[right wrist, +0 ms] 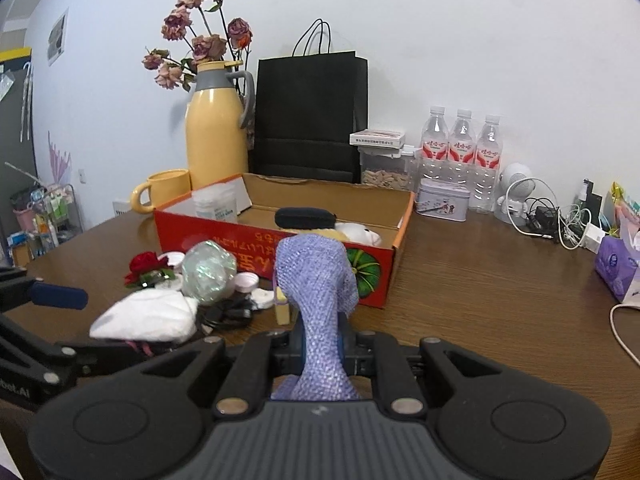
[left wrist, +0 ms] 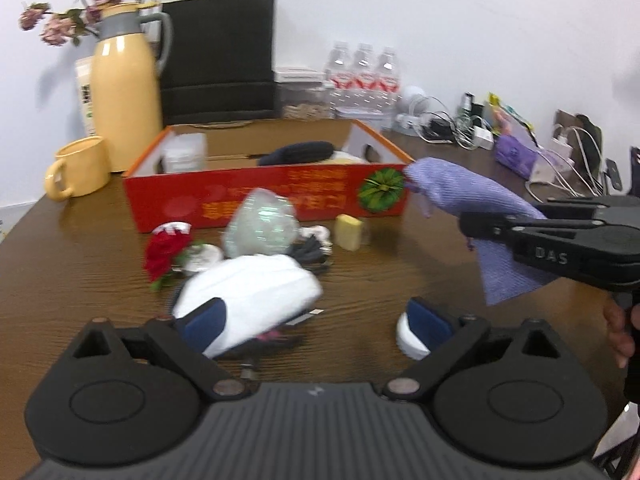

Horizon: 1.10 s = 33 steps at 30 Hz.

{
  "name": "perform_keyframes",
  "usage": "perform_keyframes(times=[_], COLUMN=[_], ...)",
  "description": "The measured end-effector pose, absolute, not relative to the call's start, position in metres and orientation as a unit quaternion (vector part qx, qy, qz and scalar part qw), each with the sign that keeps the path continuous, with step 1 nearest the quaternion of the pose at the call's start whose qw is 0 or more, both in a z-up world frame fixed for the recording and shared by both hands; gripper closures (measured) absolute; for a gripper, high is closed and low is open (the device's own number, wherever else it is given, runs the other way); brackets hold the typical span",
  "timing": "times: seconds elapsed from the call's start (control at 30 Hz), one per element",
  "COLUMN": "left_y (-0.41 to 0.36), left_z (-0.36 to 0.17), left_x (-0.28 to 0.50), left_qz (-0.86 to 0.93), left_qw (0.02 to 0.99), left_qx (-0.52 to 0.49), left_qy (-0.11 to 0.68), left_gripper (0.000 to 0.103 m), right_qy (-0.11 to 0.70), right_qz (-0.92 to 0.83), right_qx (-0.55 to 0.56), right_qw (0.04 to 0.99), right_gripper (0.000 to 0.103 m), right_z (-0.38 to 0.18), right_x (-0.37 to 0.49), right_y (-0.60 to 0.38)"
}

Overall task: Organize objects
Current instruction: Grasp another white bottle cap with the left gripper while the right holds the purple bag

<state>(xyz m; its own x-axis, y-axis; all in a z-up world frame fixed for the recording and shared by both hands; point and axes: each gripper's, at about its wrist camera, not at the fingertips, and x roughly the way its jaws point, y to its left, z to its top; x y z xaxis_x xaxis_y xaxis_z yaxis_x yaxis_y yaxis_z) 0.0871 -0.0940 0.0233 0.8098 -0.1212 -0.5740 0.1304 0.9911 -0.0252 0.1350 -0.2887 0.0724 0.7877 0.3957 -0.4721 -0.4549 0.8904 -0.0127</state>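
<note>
**Purple cloth may snag on the box wall**

The purple cloth is pinched by the right gripper just before the red box; its drooping end could be caught there. The left gripper is spread above the white towel

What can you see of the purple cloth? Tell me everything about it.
The purple cloth is a lilac, waffle-textured fabric, soft and limp-looking. The right tool is shut on it near its middle, holding it off the table. One bunched end rises ahead of the fingers, toward the near right corner of the red cardboard box; in the left wrist view the other end hangs below the tool as a flat flap. Apart from the tool, nothing visibly touches it, though its tip comes close to the box corner.
</note>
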Motion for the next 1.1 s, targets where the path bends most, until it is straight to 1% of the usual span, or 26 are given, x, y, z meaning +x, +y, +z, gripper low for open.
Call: perform_keyframes(times=[0.1,0.33,0.5,0.57,0.6,0.63,0.67,0.7,0.87,1.1], left_y=[-0.109,-0.132,-0.146,-0.151,-0.153,-0.155,-0.155,-0.156,-0.153,-0.129], left_z=[0.019,0.005,0.0,-0.004,-0.006,-0.008,-0.01,-0.011,-0.007,0.019], left_x=[0.09,0.098,0.101,0.104,0.105,0.106,0.107,0.108,0.107,0.114], left_qz=[-0.085,-0.083,-0.081,-0.077,-0.076,-0.078,-0.08,-0.084,-0.094,-0.068], left_qw=[0.947,0.94,0.939,0.938,0.937,0.936,0.934,0.933,0.937,0.956], left_qx=[0.011,-0.001,0.001,0.003,0.003,0.002,0.0,-0.002,-0.008,-0.011], left_qy=[0.309,0.331,0.333,0.337,0.341,0.344,0.347,0.35,0.336,0.285], left_gripper=[0.017,0.017,0.017,0.025,0.034,0.046,0.052,0.062,0.062,0.062], right_qy=[0.238,0.251,0.249,0.25,0.25,0.251,0.252,0.254,0.257,0.245], right_qz=[0.226,0.235,0.246,0.248,0.249,0.251,0.252,0.254,0.258,0.256], right_qx=[-0.072,-0.102,-0.111,-0.11,-0.109,-0.107,-0.105,-0.104,-0.098,-0.093], right_qw=[0.942,0.934,0.93,0.93,0.929,0.929,0.928,0.928,0.926,0.93], right_gripper=[0.092,0.092,0.092,0.092,0.092,0.092,0.092,0.092,0.092,0.092], right_z=[0.069,0.063,0.065,0.065,0.064,0.064,0.063,0.062,0.061,0.072], right_x=[0.134,0.136,0.136,0.136,0.136,0.135,0.135,0.134,0.133,0.143], right_y=[-0.294,-0.298,-0.301,-0.303,-0.304,-0.305,-0.305,-0.306,-0.305,-0.295])
